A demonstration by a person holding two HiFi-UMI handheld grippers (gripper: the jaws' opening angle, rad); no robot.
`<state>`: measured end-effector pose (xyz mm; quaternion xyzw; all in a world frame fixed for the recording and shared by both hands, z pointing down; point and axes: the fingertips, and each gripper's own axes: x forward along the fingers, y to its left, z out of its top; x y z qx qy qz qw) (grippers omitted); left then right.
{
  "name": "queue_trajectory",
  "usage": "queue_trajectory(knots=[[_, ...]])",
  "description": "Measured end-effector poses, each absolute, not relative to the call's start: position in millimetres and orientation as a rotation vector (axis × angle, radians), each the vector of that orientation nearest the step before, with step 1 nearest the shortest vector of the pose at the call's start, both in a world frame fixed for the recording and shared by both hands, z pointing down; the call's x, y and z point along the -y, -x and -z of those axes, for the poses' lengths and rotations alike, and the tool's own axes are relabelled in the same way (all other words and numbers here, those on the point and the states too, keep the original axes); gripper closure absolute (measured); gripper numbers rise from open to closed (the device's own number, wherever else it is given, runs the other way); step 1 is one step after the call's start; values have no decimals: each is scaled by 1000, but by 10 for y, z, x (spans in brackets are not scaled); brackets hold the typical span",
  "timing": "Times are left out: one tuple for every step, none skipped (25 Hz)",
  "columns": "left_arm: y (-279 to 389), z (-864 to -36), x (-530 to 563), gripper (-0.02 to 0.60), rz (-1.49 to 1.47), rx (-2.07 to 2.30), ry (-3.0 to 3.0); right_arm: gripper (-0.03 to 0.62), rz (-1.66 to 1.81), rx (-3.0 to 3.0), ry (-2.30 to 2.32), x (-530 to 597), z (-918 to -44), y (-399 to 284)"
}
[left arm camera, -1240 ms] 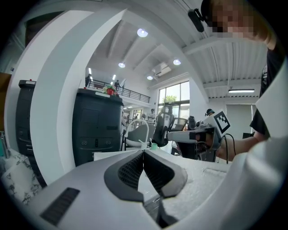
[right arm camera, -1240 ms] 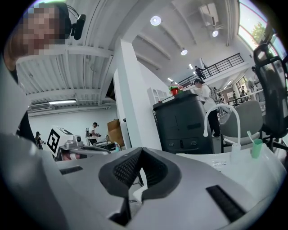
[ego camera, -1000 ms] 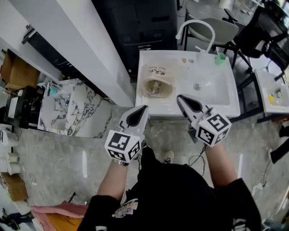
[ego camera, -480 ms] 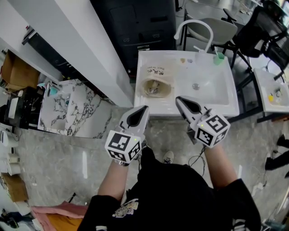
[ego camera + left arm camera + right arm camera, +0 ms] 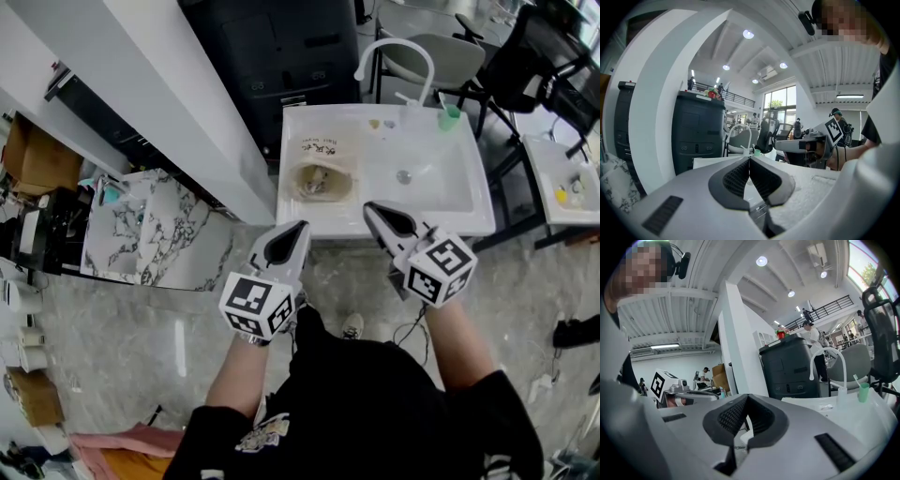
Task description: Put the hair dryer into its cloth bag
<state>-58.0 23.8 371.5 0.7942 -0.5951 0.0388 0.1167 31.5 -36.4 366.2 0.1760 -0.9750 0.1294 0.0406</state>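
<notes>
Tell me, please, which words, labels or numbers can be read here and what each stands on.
No text can be read clearly.
Cloth bag: dark print, too small to read.
Marker cubes: black-and-white square patterns only, no words.
Shirt: a printed graphic, too blurred to read.

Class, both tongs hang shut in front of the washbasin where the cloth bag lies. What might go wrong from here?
1. The left tongs and right tongs are shut; reaching like that would likely shove the limp cloth bag rather than grip it.
2. The bag lies beside the washbasin bowl, so a push may slide it in.
3. A green cup stands at the back rim; a far reach might topple it.
</notes>
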Motion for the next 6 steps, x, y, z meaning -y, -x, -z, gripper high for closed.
queue_trajectory(knots=[[569,-3708,-241,577,-112,1742,-2326,597,-397,2987,-540,358,-3656,-326],[560,-3700,-245,577,-111,1742,-2327,597,-397,2987,-541,352,-3652,-337],[553,-3693,-248,577,-110,1742,-2328,597,-397,2987,-542,347,-3648,-348],[546,-3688,-250,577,-109,1742,-2329,597,-397,2987,-544,341,-3647,-358],[540,-3684,-253,577,-108,1742,-2329,597,-398,2987,-546,335,-3646,-367],[535,-3680,-257,577,-108,1742,-2330,597,-399,2986,-548,329,-3645,-376]])
